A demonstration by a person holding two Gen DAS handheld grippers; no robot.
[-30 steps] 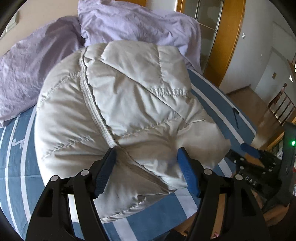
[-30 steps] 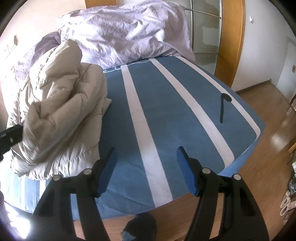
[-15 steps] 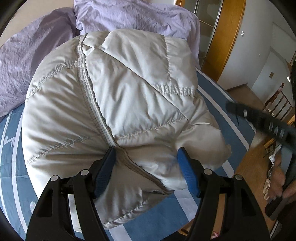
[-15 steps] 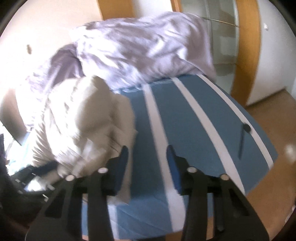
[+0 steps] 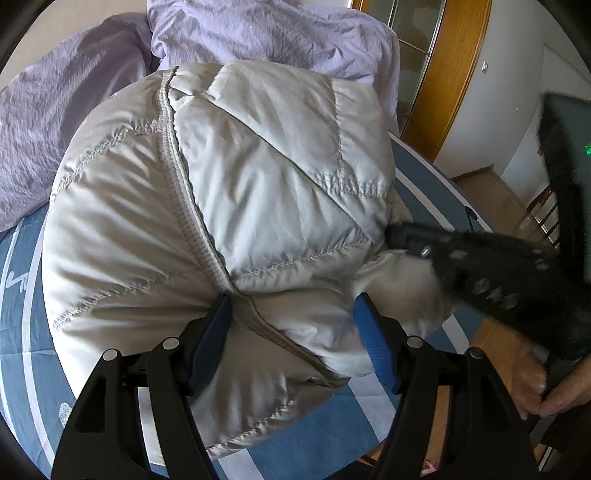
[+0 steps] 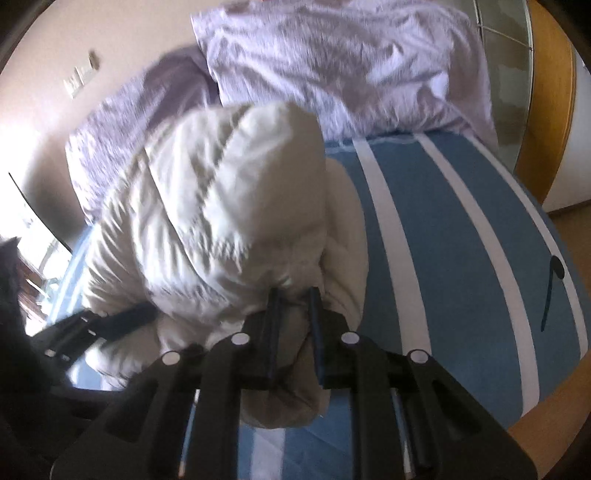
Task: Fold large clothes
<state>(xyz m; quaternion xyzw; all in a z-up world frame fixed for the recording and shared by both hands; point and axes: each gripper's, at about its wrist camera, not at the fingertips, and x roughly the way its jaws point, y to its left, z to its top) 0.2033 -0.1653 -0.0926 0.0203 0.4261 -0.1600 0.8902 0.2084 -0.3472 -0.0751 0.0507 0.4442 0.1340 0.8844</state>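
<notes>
- The left gripper (image 5: 291,321) is pressing its wide-spread jaws against the bunched cream puffer jacket (image 5: 236,206).
- The right gripper (image 6: 293,299) is pinching a jacket fold.
- The jacket is lying on the blue striped bed (image 6: 443,236), with lilac pillows (image 6: 332,66) sitting beyond.

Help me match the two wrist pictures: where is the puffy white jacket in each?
Left wrist: the jacket fills the centre, bulging between the left gripper fingers.
Right wrist: centre-left, a fold pinched in the right gripper.
Shared landmark: the lilac pillow lies behind it in both.
</notes>
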